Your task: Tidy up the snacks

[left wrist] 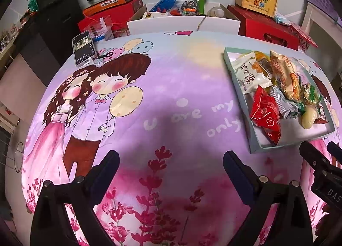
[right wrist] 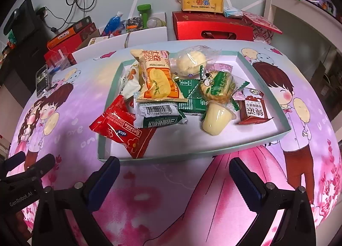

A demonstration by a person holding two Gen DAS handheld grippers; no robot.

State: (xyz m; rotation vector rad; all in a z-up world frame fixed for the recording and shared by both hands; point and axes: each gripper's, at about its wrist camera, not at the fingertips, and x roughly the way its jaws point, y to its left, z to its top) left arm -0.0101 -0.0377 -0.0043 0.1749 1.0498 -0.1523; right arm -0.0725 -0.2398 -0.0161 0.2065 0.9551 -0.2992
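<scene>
Notably, red packet (right wrist: 119, 130) reads "nice"; green wrapper (right wrist: 159, 115) barcode "911988 009814".

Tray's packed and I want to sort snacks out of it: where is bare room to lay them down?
The widest bare patch is the printed cloth between the phone and the tray. Inside the tray, only the near right strip past the brown packet is bare. Its left and middle are piled, and boxes crowd the far edge.
</scene>
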